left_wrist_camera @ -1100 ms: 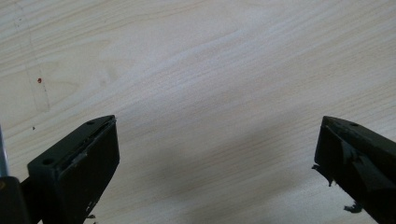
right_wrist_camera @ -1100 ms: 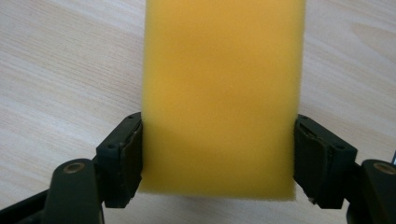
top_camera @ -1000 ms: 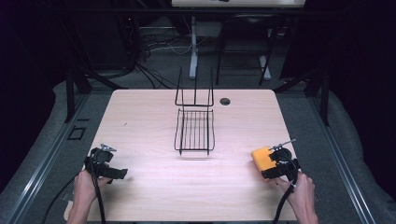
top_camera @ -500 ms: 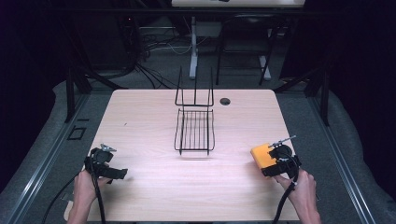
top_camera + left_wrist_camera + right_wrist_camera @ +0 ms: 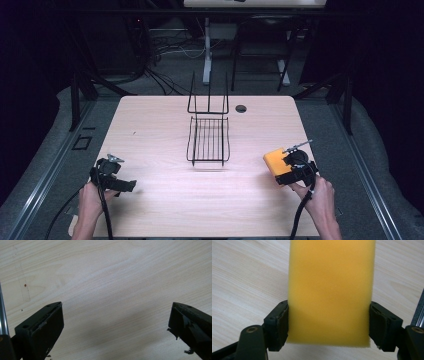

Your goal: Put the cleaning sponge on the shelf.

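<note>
Right gripper clamps the sponge squarely, left gripper wide and empty; carry level toward the wire rack, likely its destination.

Wire rack mid-table, sponge right of it.

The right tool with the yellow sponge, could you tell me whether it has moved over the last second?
No. The right tool holds the sponge at the same spot against the wire rack and the table's right edge.
</note>
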`<action>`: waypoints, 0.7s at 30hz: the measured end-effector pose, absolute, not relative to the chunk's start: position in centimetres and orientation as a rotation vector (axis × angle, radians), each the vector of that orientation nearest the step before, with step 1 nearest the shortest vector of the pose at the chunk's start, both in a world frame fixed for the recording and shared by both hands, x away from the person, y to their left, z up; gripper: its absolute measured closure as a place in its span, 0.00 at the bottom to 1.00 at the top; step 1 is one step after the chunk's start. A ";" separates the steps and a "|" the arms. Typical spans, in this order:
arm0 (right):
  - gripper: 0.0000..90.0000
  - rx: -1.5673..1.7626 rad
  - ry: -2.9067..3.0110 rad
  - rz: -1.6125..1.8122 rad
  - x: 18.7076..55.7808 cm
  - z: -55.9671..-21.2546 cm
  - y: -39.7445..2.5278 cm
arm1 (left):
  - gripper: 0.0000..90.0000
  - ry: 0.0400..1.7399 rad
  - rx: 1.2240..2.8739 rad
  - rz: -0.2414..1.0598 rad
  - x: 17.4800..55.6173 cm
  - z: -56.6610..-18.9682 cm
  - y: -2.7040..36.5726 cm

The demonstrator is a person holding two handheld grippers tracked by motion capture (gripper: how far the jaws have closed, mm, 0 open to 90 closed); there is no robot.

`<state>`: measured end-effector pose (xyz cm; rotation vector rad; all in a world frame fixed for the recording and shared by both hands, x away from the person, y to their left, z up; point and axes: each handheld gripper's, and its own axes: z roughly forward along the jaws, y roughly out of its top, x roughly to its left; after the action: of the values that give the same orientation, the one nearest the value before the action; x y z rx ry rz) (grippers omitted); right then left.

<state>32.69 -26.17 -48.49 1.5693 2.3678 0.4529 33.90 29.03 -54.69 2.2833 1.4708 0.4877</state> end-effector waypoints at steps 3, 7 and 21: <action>0.29 1.555 2.381 0.453 32.9 -48.3 -25.8 | 0.00 1.467 2.283 0.491 33.9 -54.7 29.1; 0.29 1.546 2.388 0.472 33.1 -48.1 -25.3 | 0.00 1.469 2.276 0.497 33.9 -54.7 29.1; 0.30 1.481 2.401 0.509 33.7 -47.5 -23.5 | 0.00 1.456 2.279 0.497 33.9 -54.6 29.1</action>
<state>33.70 -23.50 -47.51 1.4814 2.4007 0.5090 33.86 29.06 -54.65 2.2790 1.4557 0.4972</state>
